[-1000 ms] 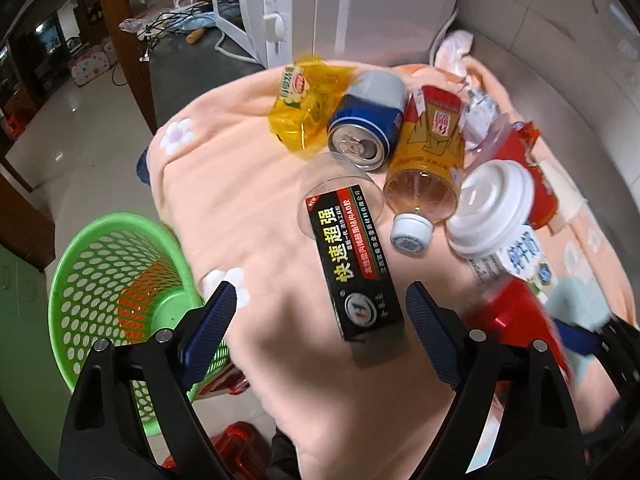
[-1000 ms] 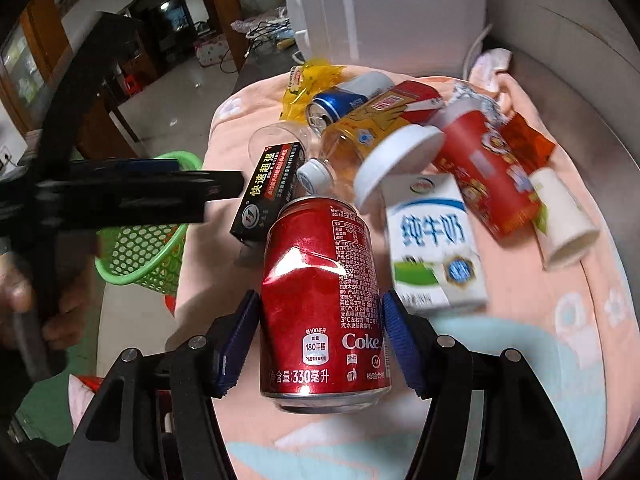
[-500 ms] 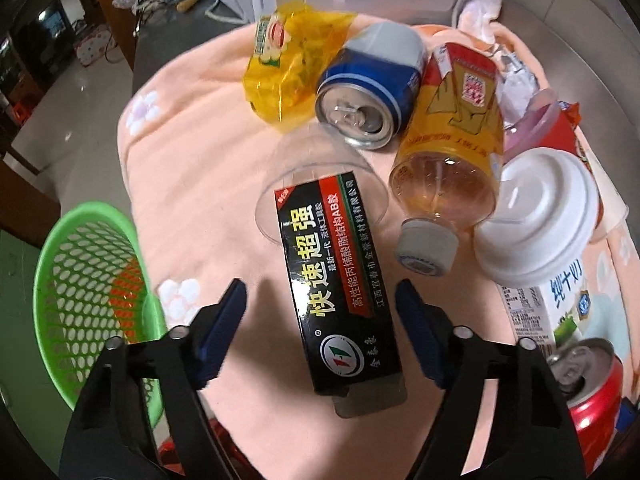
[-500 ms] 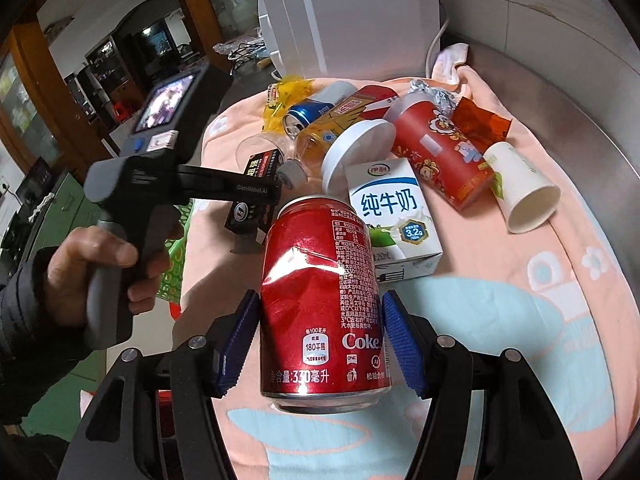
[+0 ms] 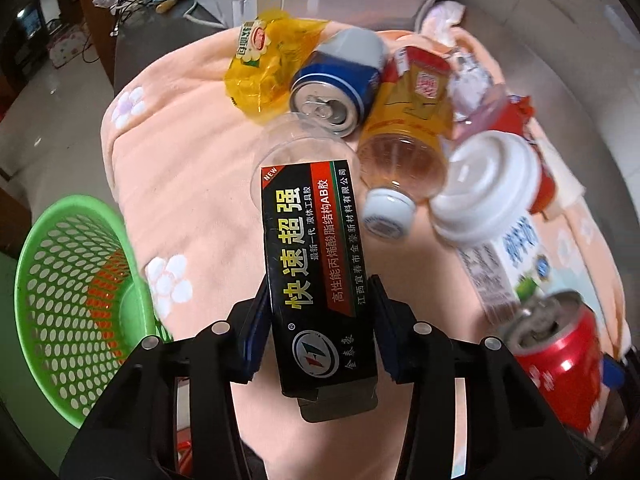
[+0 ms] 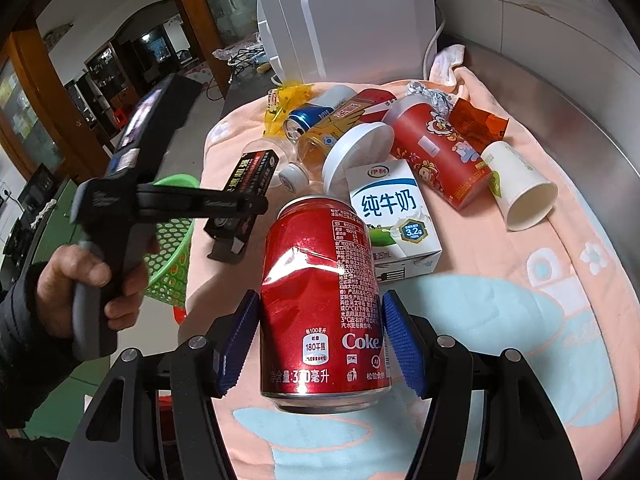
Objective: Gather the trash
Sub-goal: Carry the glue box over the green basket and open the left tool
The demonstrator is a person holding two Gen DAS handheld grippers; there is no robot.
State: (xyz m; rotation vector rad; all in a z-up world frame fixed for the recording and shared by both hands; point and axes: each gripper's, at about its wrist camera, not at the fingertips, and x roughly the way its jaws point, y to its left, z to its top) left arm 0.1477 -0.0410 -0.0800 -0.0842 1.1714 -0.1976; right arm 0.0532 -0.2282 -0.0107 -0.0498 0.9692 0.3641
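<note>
My left gripper (image 5: 318, 326) is shut on a black glue box (image 5: 312, 256), its blue pads against both long sides; the box also shows in the right wrist view (image 6: 246, 184), lifted off the cloth. My right gripper (image 6: 320, 340) is shut on a dented red Coke can (image 6: 320, 300), held upright above the peach blanket (image 6: 520, 260); the can shows at the lower right of the left wrist view (image 5: 560, 356). A green mesh basket (image 5: 76, 300) stands on the floor to the left, below the table edge.
More trash lies on the blanket: a clear cup (image 5: 296, 148), blue can (image 5: 336, 84), yellow wrapper (image 5: 264, 60), tea bottle (image 5: 408, 136), white lid (image 5: 488, 188), milk carton (image 6: 392, 216), red cup (image 6: 440, 152), paper cup (image 6: 520, 188). A white appliance (image 6: 348, 24) stands behind.
My left gripper moved forward over the glue box and closed on it, then lifted it. My right gripper kept hold of the Coke can and drew back slightly.
</note>
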